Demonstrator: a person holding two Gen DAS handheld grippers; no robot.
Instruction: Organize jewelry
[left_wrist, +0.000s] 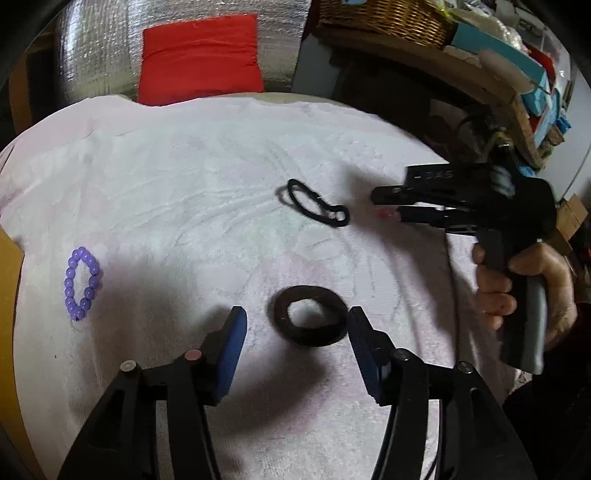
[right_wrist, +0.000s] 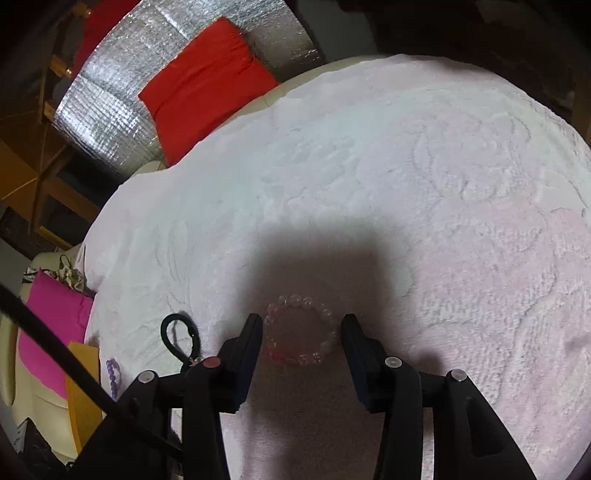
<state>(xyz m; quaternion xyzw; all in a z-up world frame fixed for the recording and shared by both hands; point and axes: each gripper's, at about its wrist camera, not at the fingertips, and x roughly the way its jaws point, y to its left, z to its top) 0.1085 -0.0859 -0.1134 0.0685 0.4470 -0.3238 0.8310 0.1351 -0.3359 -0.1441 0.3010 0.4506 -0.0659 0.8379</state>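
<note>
On a pale pink towel (left_wrist: 184, 184) lie a thick dark brown hair tie (left_wrist: 311, 316), a thin black hair tie (left_wrist: 317, 202) and a purple bead bracelet (left_wrist: 82, 283). My left gripper (left_wrist: 297, 325) is open, its jaws either side of the brown hair tie. My right gripper (right_wrist: 302, 332) is open, its jaws either side of a clear bead bracelet (right_wrist: 301, 334) with a red bit. The right gripper also shows in the left wrist view (left_wrist: 386, 205), just right of the thin black tie. The thin black tie (right_wrist: 181, 338) and purple bracelet (right_wrist: 112, 376) show at the right wrist view's left.
A red cushion (left_wrist: 201, 59) leans on silver foil sheeting (left_wrist: 96, 55) behind the towel. A wicker basket (left_wrist: 384, 18) and boxes fill shelves at the right. A pink cloth (right_wrist: 55, 325) and an orange board (right_wrist: 83, 391) lie beyond the towel's left edge.
</note>
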